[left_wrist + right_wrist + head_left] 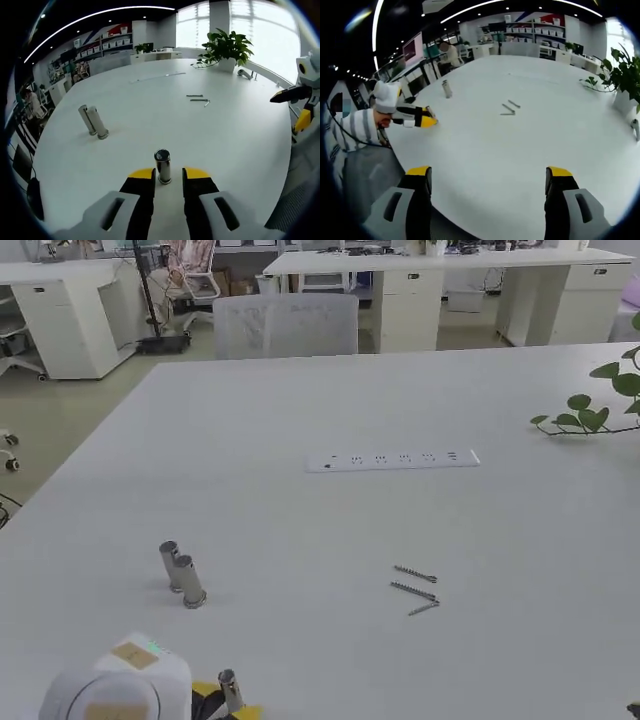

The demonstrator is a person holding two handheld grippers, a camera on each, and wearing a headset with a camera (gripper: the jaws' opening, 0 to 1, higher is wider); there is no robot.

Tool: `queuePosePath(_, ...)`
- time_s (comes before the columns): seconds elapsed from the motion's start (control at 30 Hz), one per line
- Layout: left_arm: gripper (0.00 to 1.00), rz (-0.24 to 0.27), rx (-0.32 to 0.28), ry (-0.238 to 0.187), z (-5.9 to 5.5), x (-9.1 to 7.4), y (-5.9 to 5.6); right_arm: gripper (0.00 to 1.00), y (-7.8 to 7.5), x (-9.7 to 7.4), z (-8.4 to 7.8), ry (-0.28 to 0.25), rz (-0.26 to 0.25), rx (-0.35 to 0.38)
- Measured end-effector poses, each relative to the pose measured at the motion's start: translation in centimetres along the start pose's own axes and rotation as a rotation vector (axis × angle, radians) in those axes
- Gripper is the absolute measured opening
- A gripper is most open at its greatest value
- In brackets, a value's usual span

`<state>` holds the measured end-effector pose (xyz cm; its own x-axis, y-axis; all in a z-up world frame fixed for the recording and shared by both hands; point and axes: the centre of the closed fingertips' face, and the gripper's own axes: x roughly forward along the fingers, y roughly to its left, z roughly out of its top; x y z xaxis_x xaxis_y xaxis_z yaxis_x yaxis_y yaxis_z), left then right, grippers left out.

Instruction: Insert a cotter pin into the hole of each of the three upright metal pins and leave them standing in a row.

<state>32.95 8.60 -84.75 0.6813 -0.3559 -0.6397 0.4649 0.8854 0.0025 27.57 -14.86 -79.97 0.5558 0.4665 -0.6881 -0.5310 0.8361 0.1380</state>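
Two upright metal pins [180, 575] stand close together on the white table [330, 530], at the left; the left gripper view shows the two pins [94, 121] ahead to the left. The third pin [228, 690] stands near the front edge, between the yellow jaw tips of my left gripper [169, 175]. The jaws sit narrowly apart around the third pin [162, 166], with a small gap on its right side. Three cotter pins [415, 590] lie loose right of centre. My right gripper [490, 175] is wide open and holds nothing, at the table's near edge.
A white power strip [392, 460] lies across the table's middle. Plant leaves [590, 415] reach in at the right edge. A grey chair [285, 325] stands behind the far edge. Desks and a seated person are farther back.
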Motion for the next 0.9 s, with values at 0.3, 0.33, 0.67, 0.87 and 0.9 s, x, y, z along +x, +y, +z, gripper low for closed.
queuePosePath(0.3,0.45,-0.034,0.033,0.0,-0.2,-0.5,-0.2,0.95,0.1,0.3,-0.1,0.005,0.007,-0.003)
queuePosePath(0.33,0.47,-0.035,0.034,-0.001,-0.2,-0.6,-0.2,0.95,0.2,0.3,0.0,0.005,0.008,-0.003)
queuePosePath(0.67,0.63,-0.09,0.032,-0.028,-0.2,-1.5,-0.8,0.95,0.4,0.3,-0.1,0.01,0.013,-0.008)
queuePosePath(0.87,0.82,-0.118,-0.003,-0.05,0.6,-1.8,-1.0,0.95,0.5,0.4,0.0,0.014,0.015,-0.013)
queuePosePath(0.9,0.84,-0.121,-0.008,-0.051,0.7,-1.9,-1.1,0.95,0.5,0.4,0.0,0.014,0.015,-0.013)
